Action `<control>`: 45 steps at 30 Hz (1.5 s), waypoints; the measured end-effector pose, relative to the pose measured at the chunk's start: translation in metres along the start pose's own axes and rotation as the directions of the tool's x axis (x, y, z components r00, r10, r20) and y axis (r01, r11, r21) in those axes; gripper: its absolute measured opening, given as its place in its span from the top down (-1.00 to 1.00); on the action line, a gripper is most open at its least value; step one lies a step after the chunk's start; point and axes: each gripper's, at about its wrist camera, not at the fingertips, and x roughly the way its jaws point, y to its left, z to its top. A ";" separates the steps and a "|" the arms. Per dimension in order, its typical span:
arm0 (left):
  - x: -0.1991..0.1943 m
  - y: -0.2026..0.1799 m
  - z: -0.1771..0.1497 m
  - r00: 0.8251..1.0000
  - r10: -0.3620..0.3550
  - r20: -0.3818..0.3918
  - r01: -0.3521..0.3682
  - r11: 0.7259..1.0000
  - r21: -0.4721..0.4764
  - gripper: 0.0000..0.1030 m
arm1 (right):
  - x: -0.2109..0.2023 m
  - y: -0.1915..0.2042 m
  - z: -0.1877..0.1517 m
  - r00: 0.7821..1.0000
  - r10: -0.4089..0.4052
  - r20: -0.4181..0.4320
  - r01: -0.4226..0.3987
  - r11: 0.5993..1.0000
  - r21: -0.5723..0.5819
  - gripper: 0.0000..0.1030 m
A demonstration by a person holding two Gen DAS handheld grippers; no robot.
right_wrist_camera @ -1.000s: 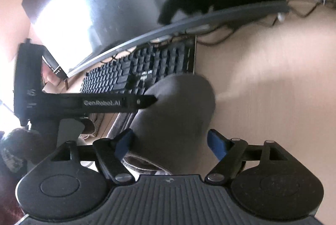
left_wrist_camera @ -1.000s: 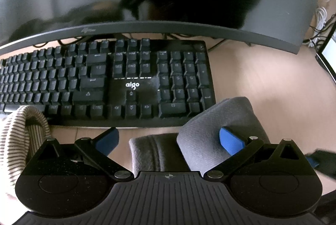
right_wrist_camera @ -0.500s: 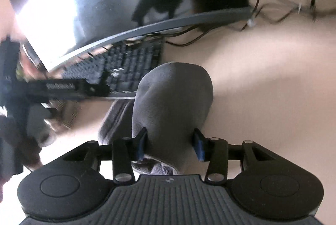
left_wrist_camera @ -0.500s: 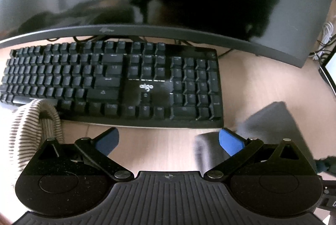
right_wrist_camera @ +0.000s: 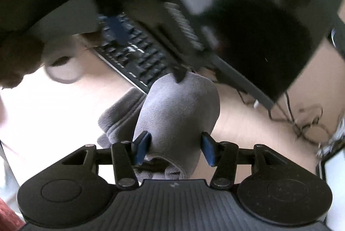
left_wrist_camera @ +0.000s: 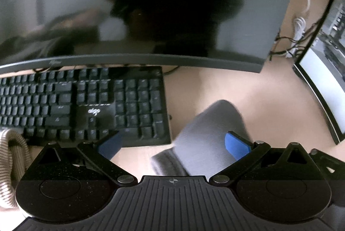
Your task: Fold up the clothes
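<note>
Monitor: we see a wide curved monitor (left_wrist_camera: 151,15) filling the back of the desk, screen dark and showing only reflections; there is a small logo on its lower edge, too blurred for us to read.
Desk: we work on a pale wooden desk (left_wrist_camera: 248,88); a second, lit screen (left_wrist_camera: 321,88) stands at its right edge.
Keyboard: a black keyboard (left_wrist_camera: 86,106) lies just in front of the monitor; the white mark near its arrow keys seems to read "aigo", though the blur leaves us unsure.
Grey sock: the task's thing we take to be a grey sock (right_wrist_camera: 179,114), soft knit, lying on the desk just right of the keyboard, its rounded toe pointing at the monitor and its ribbed cuff bunched beside it.
Handling: we judge it light, limp and not fragile; it will sag where it is not held. We would take it at the cuff end or the toe and keep a firm pinch, since thin knit slips from flat pads.
Striped cloth: a beige striped cloth (left_wrist_camera: 8,162) sits at the far left, near the keyboard's front.
Right gripper: our right gripper (right_wrist_camera: 175,148) straddles the sock, its blue pads part-way closed and at the fabric's sides; we cannot tell whether they pinch.
Left gripper: our left gripper (left_wrist_camera: 172,144) is spread wide and holds nothing, the sock lying by its right pad.
</note>
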 end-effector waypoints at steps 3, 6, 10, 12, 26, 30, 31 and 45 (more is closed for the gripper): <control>0.004 -0.005 0.000 1.000 0.008 -0.007 -0.007 1.000 0.019 -1.00 | 0.000 0.008 0.004 1.000 0.017 0.009 -0.016 1.000 -0.027 -0.01; 0.011 -0.005 -0.003 0.999 0.029 -0.020 -0.028 0.999 0.033 -1.00 | 0.000 0.010 0.006 0.999 0.038 0.012 -0.038 0.999 -0.021 -0.02; 0.016 -0.002 -0.006 0.999 0.040 -0.032 -0.039 0.999 0.038 -1.00 | 0.001 0.009 0.007 0.998 0.068 0.012 -0.068 0.998 0.009 -0.08; 0.016 -0.001 -0.007 0.999 0.042 -0.032 -0.040 0.998 0.041 -1.00 | 0.002 0.010 0.009 0.997 0.076 0.011 -0.076 0.997 0.019 -0.11; 0.018 0.001 -0.013 0.998 0.064 -0.018 -0.063 0.996 0.067 -1.00 | -0.001 -0.001 0.017 0.989 0.148 0.016 -0.149 0.980 0.134 -0.20; 0.017 0.006 -0.014 0.997 0.070 -0.018 -0.068 0.996 0.064 -1.00 | -0.006 -0.012 0.020 0.983 0.181 0.029 -0.183 0.963 0.195 -0.25; 0.016 0.007 -0.014 0.997 0.070 -0.019 -0.069 0.996 0.062 -1.00 | -0.006 -0.014 0.020 0.982 0.186 0.031 -0.188 0.960 0.208 -0.26; 0.011 0.034 -0.023 0.997 0.075 -0.030 -0.074 0.997 0.031 -1.00 | -0.025 -0.063 0.011 0.969 0.227 0.094 -0.245 0.899 0.364 -0.45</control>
